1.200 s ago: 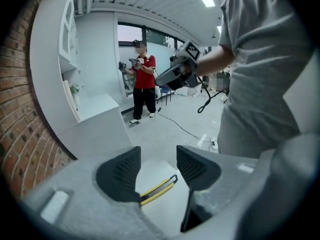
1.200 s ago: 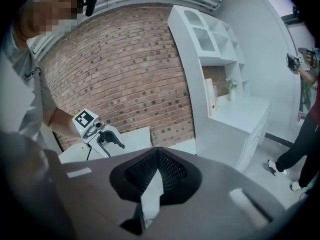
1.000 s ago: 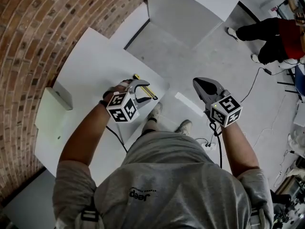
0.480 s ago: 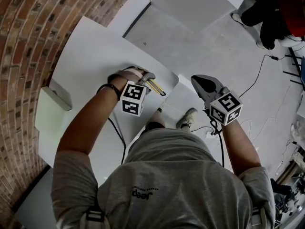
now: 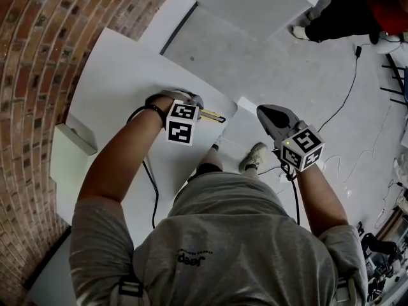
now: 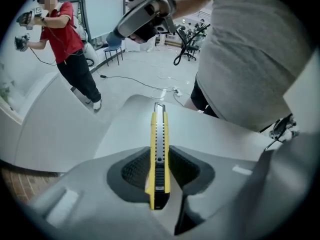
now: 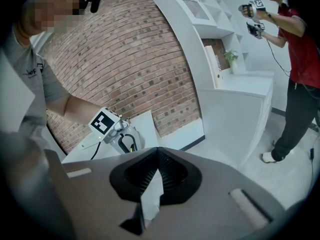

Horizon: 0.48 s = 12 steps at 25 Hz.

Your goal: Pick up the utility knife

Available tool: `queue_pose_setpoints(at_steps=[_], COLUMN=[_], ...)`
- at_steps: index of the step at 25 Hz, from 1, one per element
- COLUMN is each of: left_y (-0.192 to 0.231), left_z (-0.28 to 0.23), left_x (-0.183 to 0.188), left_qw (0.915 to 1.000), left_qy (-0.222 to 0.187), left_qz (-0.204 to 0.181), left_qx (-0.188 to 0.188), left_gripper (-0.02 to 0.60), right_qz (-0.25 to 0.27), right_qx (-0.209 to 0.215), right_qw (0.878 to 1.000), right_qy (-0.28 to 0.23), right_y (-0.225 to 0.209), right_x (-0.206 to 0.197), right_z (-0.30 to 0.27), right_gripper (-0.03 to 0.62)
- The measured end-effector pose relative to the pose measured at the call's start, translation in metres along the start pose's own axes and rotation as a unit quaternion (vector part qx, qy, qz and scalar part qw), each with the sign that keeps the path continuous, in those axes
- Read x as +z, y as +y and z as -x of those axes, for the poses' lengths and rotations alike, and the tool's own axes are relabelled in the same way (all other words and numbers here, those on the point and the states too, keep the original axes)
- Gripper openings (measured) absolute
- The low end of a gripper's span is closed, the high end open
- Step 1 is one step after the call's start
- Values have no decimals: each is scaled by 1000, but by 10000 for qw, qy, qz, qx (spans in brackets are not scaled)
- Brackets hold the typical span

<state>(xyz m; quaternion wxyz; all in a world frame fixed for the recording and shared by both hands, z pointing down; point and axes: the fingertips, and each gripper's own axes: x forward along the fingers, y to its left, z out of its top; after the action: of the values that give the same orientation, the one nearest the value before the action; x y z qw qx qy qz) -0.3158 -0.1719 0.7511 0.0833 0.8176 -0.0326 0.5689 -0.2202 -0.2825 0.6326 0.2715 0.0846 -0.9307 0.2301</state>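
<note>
One utility knife (image 6: 158,129) apparently clamped between left hand-held gripper (image 6: 159,159) just-closing jaws.

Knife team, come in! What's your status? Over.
Left tongs just closed onto utility knife, at table edge. Right tongs shut, empty, off to the side. Nothing blocking.

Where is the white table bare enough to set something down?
Bare: the table between the brick wall and the left gripper. Crowded: the edge where that gripper's jaws have just been closing on the utility knife.
</note>
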Motion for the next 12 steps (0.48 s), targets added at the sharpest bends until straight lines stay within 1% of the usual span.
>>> queue_pose_setpoints(at_steps=[3, 7, 12], left_y=[-3, -6, -2], left_z=[3, 10, 27], left_x=[-1, 4, 35], left_qw=[9998, 9991, 9974], left_qy=[-64, -160, -436], left_qz=[193, 358, 498], left_qx=[37, 140, 293], left_gripper=[115, 115, 115], right_qz=[-8, 1, -34], right_qx=[-61, -208, -406], right_qw=[9999, 9995, 9985], right_qy=[-112, -242, -361], right_y=[-4, -14, -23], right_x=[6, 12, 11], right_z=[12, 34, 66], right_gripper=[9, 9, 9])
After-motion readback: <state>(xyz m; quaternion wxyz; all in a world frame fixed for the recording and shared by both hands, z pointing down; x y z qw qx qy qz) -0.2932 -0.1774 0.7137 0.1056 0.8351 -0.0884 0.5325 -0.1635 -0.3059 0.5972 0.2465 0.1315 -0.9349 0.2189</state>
